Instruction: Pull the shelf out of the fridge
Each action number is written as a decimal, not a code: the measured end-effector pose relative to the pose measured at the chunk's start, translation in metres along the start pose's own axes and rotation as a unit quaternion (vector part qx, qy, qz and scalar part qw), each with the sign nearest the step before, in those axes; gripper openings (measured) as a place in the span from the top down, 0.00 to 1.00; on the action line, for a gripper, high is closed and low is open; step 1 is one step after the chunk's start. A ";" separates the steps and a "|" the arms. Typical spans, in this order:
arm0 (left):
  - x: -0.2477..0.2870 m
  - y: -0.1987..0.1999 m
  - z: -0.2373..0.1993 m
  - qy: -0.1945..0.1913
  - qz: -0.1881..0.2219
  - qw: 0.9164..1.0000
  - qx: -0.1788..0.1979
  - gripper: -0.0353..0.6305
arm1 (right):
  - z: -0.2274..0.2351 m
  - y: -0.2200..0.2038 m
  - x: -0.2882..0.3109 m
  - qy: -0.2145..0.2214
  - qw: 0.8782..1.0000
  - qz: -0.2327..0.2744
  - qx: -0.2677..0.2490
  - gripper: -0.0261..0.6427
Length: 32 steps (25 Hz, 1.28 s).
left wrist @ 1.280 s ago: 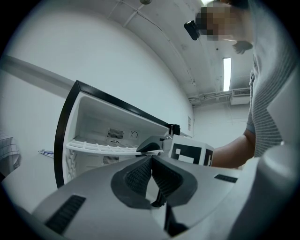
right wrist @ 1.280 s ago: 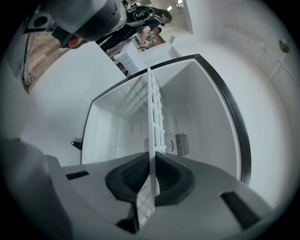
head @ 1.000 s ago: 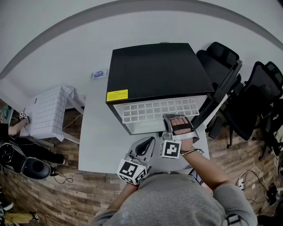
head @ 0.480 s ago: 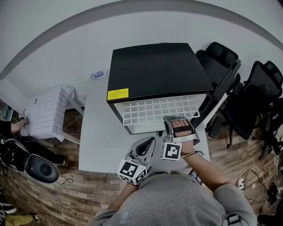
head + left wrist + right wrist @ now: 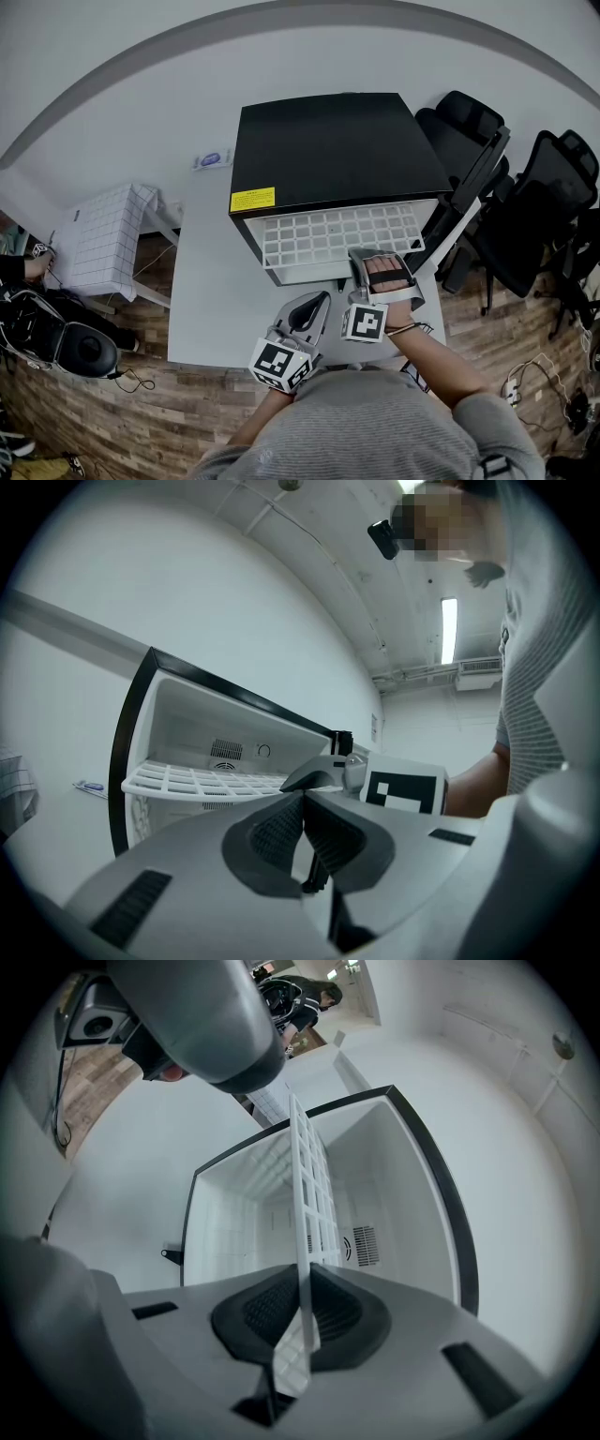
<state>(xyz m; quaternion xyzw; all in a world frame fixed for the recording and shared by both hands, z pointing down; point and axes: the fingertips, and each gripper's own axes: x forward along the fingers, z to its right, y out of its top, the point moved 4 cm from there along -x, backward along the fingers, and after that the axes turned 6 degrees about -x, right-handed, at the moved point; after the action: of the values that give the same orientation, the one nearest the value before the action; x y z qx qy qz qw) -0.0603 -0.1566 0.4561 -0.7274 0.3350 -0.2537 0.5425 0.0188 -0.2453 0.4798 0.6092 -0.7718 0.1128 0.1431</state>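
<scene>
A black mini fridge stands on a white table with its door swung open to the right. Its white grid shelf sticks partway out of the front. My right gripper is shut on the shelf's front edge near the right corner. In the right gripper view the shelf runs edge-on between the ribbed pads. My left gripper hovers over the table in front of the fridge, shut with nothing in it. In the left gripper view its pads meet, with the shelf beyond.
The open fridge door stands at the right, with black office chairs behind it. A white grid-patterned box sits left of the table. A small label lies behind the fridge's left side. Cables and a round black device lie on the wood floor.
The shelf has slid further out of the fridge, showing more grid rows. My right gripper has moved slightly toward me with it. The left gripper has stayed put.
</scene>
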 end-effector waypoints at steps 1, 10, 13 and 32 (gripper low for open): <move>0.000 0.000 0.000 0.000 0.000 1.000 0.000 0.93 | -0.001 0.000 0.000 0.004 1.000 0.000 0.002 0.92; -0.002 0.000 -0.001 0.001 0.000 1.000 0.001 0.93 | -0.001 0.000 0.000 0.005 1.000 0.000 0.004 0.92; -0.002 0.000 -0.001 0.002 -0.001 1.000 0.000 0.93 | -0.001 0.000 0.000 0.007 1.000 0.001 0.005 0.92; 0.000 0.000 -0.008 0.006 -0.002 1.000 -0.004 0.93 | -0.001 0.000 -0.005 0.008 1.000 0.002 0.007 0.92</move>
<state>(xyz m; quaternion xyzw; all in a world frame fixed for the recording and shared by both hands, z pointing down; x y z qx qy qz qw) -0.0666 -0.1617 0.4583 -0.7283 0.3381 -0.2577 0.5374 0.0196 -0.2403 0.4786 0.6078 -0.7709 0.1235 0.1451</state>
